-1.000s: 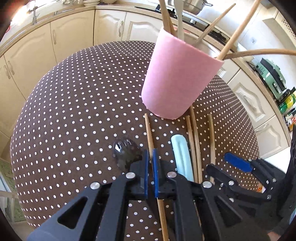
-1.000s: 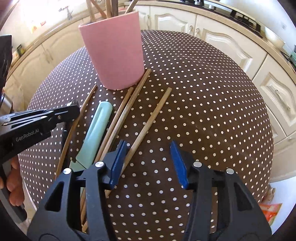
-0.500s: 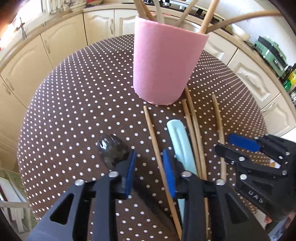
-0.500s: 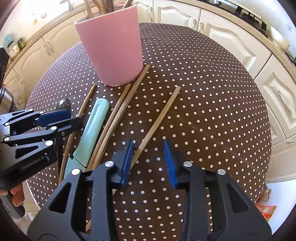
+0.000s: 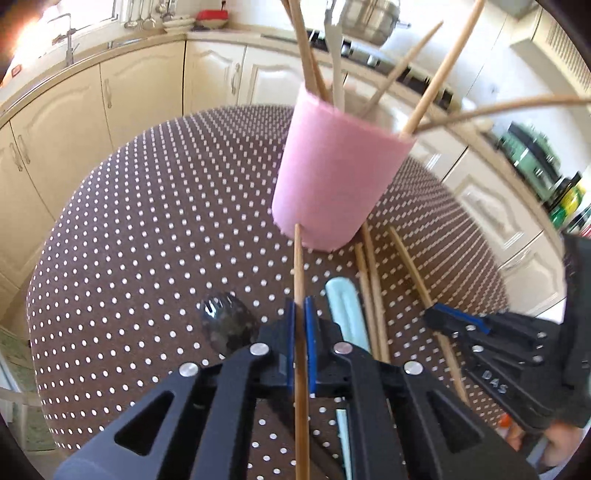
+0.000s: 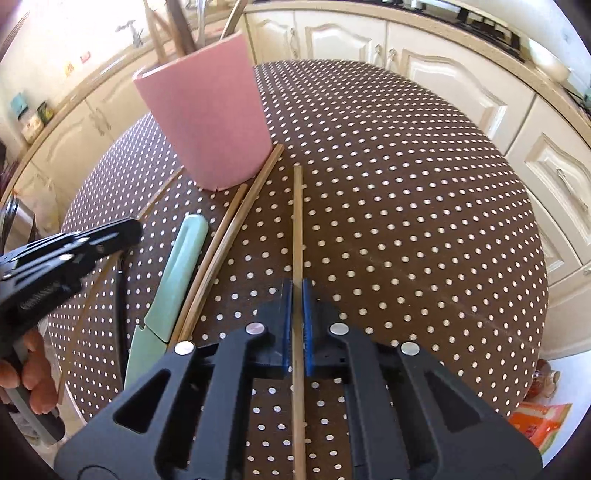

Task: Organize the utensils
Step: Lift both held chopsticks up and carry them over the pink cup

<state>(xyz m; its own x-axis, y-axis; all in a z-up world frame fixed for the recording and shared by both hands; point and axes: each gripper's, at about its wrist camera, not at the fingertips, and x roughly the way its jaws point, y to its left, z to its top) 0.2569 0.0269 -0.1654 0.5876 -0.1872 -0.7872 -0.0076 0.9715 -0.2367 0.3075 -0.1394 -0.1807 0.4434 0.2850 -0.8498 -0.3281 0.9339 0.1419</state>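
Both my grippers are clamped on sticks. Left gripper (image 5: pixel 300 321): blue pads pinched on a wooden stick (image 5: pixel 297 266) that runs straight ahead between the fingers, its far tip meeting the base of the pink cup (image 5: pixel 336 177) in view; I cannot tell if it touches. Right gripper (image 6: pixel 296 306): closed on a second wooden stick (image 6: pixel 297 229), its tip lying free ahead, just right of the cup (image 6: pixel 207 122). Open room: broad bare cloth left of my left fingers and right of my right fingers, out to the round table edge (image 6: pixel 532 295). Tight side is between the grippers: mint-handled knife (image 5: pixel 345 310), a pair of sticks (image 5: pixel 369 280) side by side running to the cup's foot, all lying flat. A dark spoon bowl (image 5: pixel 227 321) sits just left of my left fingers. The cup stands ahead with sticks and a pale utensil splaying from its mouth. Versus half a second ago: both sets of fingers were parted around their sticks, now shut; the right-hand stick lay angled across the cloth, now points straight along the fingers. Surface: brown cloth with white dots (image 5: pixel 155 206). Room: cream kitchen cabinets (image 6: pixel 436 85) round the table, a steel pot (image 5: pixel 364 14) on the counter behind.
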